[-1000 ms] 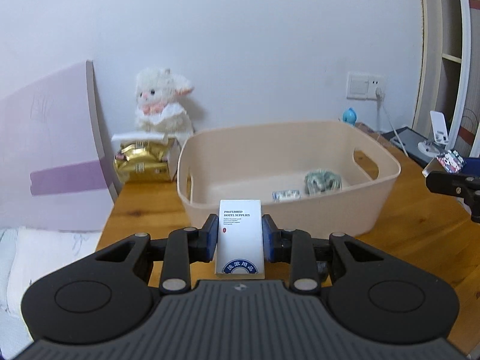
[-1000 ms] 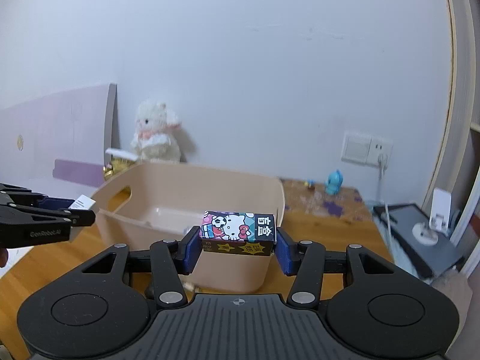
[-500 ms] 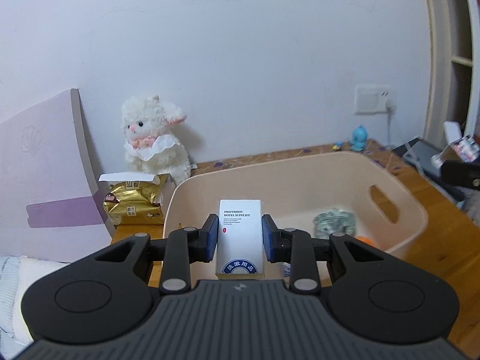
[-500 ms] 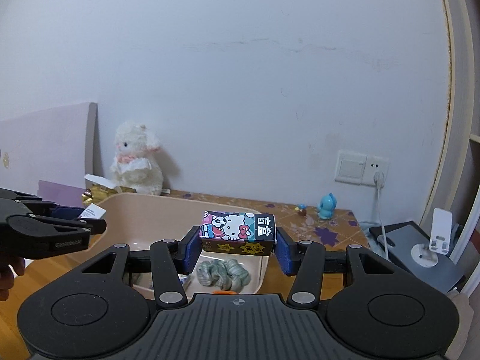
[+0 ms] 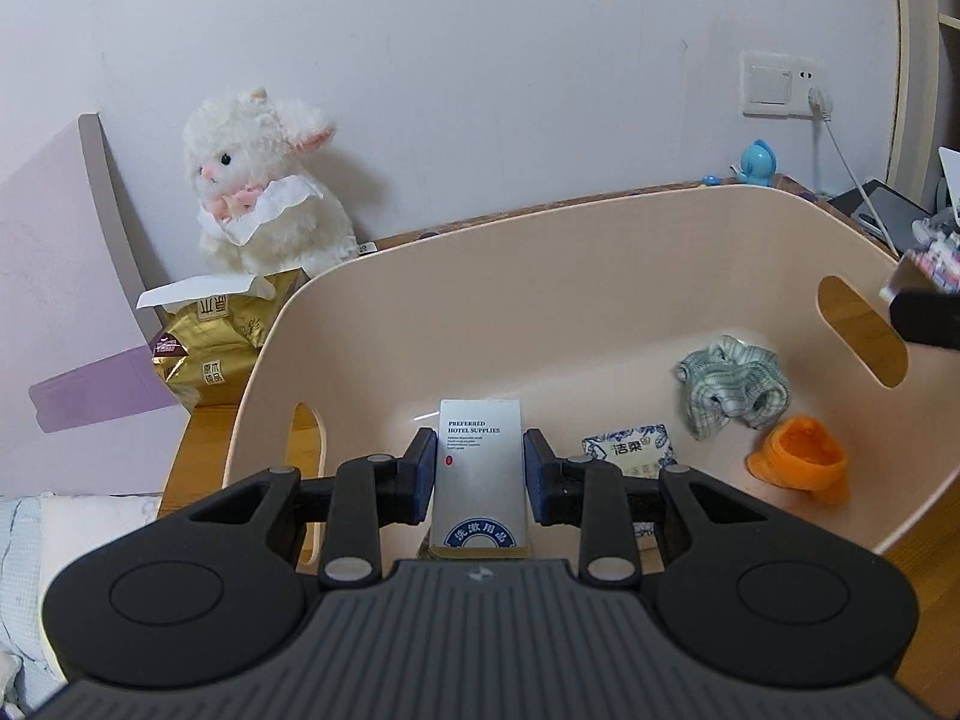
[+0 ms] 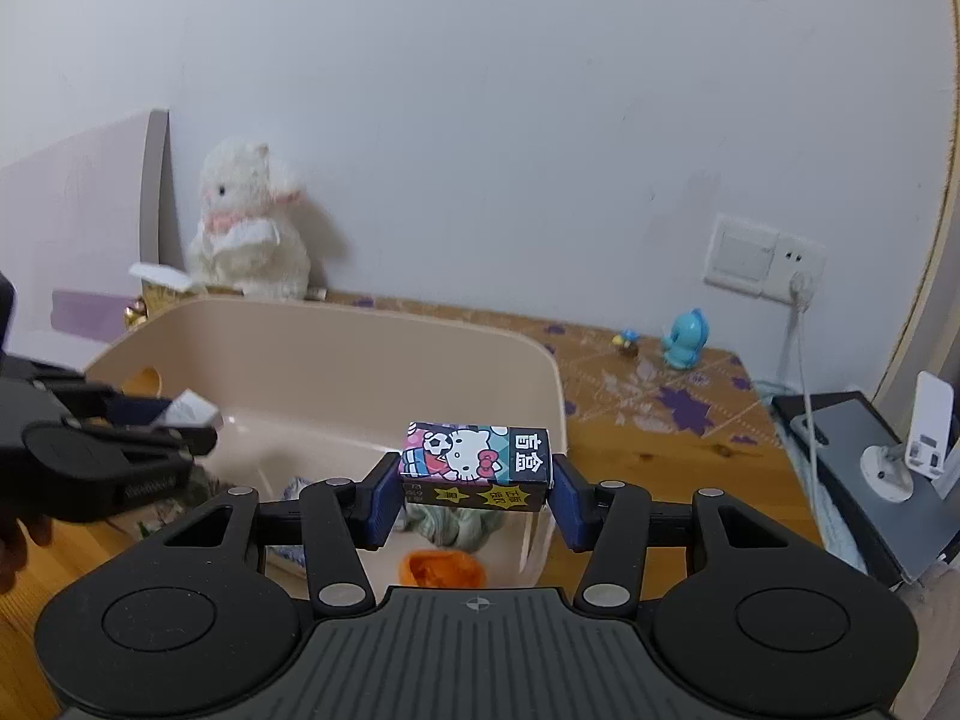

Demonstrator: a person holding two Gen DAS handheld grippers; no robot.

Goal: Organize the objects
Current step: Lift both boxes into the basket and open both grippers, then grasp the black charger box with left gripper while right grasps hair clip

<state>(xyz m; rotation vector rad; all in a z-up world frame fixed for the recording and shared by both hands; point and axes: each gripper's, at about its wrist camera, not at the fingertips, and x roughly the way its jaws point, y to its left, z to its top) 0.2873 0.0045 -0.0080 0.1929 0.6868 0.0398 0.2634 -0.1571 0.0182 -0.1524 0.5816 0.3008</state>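
Observation:
My left gripper (image 5: 480,477) is shut on a white hotel supplies box (image 5: 480,468) and holds it over the near left part of the beige bin (image 5: 540,252). My right gripper (image 6: 475,483) is shut on a Hello Kitty box (image 6: 477,462) above the bin's right side (image 6: 360,336). Inside the bin lie a green-white cloth (image 5: 729,384), an orange item (image 5: 801,465) and a blue-white packet (image 5: 630,450). The left gripper also shows at the left of the right wrist view (image 6: 120,450).
A white plush lamb (image 5: 264,186) sits on a gold package (image 5: 210,348) behind the bin's left end. A purple board (image 5: 60,300) leans at the left. A blue figurine (image 6: 681,339), a wall socket with cable (image 6: 765,255) and a grey tablet with a stand (image 6: 870,456) are at the right.
Both grippers have moved forward and up over the bin with their boxes still held. The bin's inside and its contents have come into view.

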